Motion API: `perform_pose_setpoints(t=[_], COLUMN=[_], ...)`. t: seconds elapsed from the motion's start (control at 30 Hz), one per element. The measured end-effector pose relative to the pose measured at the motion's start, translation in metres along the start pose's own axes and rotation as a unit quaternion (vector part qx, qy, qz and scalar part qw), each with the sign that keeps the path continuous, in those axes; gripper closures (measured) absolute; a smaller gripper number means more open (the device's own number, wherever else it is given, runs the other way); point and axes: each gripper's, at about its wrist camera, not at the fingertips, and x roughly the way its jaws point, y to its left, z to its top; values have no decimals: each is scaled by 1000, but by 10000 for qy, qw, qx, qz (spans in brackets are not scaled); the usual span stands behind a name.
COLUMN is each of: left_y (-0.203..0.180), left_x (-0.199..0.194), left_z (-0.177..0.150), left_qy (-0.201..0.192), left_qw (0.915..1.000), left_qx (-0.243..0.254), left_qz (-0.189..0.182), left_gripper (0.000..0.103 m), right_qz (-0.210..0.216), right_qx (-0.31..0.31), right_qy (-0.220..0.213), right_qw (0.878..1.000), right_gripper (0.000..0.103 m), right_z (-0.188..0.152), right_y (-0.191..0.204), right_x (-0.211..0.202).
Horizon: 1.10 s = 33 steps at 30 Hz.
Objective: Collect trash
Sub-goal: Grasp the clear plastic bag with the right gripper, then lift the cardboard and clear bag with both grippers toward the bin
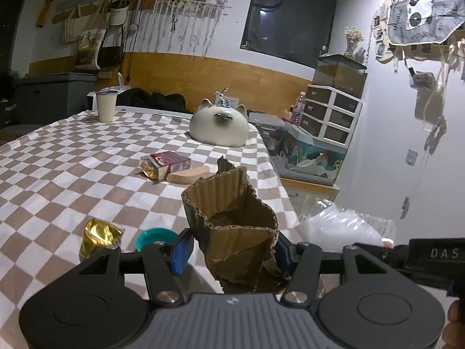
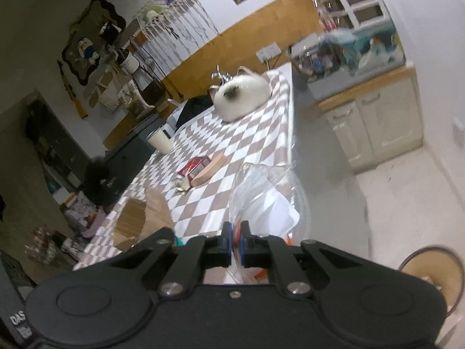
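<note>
The left gripper [image 1: 229, 254] is clamped on a crumpled piece of corrugated cardboard [image 1: 232, 218], its 2 blue pads [image 1: 181, 251] pressing the sides while the piece stands upright above the jaws. It hangs over the near right corner of the checkered tablecloth [image 1: 72, 160], close to the table's right edge.

The right gripper [image 2: 237, 247] has its 2 jaws drawn together on the rim of a clear plastic bag [image 2: 261, 200], with an orange strip showing in the narrow gap between the pads. The bag hangs just beyond the table's right edge, over open floor [image 2: 392, 203]. From the left wrist view the same bag [image 1: 340, 226] sits beside the cardboard, off the cloth.

On the cloth, a gold foil wrapper [image 1: 98, 237] and a teal lid [image 1: 155, 237] lie just in front of the left gripper. Farther in, a torn snack box [image 1: 165, 164] touches a flat wooden piece [image 1: 189, 174]. A cat-shaped ceramic bowl [image 1: 219, 126] sits near the far right edge and a cream cup [image 1: 106, 106] near the far edge.

The centre of the cloth is open. Right of the table, bare floor runs to a low cabinet [image 2: 377, 128]; a round stool [image 2: 430, 273] stands near the right gripper.
</note>
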Motion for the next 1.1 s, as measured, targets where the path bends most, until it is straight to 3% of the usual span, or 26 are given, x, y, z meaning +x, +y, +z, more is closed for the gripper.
perform_pose_setpoints(t=[0.6, 1.1], left_y=[-99, -208], left_x=[-58, -47], left_z=[-26, -56], left_qy=[-113, 47], left_qw=[9983, 9901], left_qx=[473, 788], left_qz=[-306, -1165], left_gripper=[45, 46], right_qz=[-789, -1703], right_qx=[-1272, -1127], right_qy=[-689, -1073], right_qw=[9863, 9730], right_gripper=[98, 97], right_z=[-5, -1], right_y=[-34, -109], right_x=[-116, -196])
